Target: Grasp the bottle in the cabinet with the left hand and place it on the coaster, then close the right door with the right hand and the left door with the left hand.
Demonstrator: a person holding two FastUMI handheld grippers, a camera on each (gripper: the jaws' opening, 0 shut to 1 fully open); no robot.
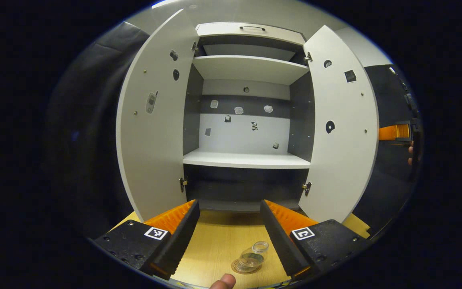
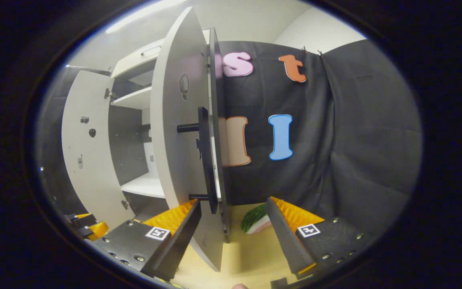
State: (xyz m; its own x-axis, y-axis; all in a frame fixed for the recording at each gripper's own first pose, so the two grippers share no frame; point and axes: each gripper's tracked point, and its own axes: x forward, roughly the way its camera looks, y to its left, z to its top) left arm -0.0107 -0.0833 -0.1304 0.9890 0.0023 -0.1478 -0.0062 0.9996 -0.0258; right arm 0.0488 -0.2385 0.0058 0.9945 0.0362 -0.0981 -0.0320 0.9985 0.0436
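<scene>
The clear bottle (image 1: 254, 257) stood on the coaster (image 1: 244, 267) on the wooden bench (image 1: 215, 245), near the camera and between the spread fingers of the left hand-held gripper (image 1: 229, 228), which gripped nothing. Beyond it the cabinet (image 1: 247, 120) had both the left door (image 1: 155, 120) and the right door (image 1: 341, 128) swung open. In the right gripper view, the right hand-held gripper (image 2: 234, 226) was wide and empty, its fingers straddling the right door's edge (image 2: 215, 160) near the black handle (image 2: 203, 156), touching neither
</scene>
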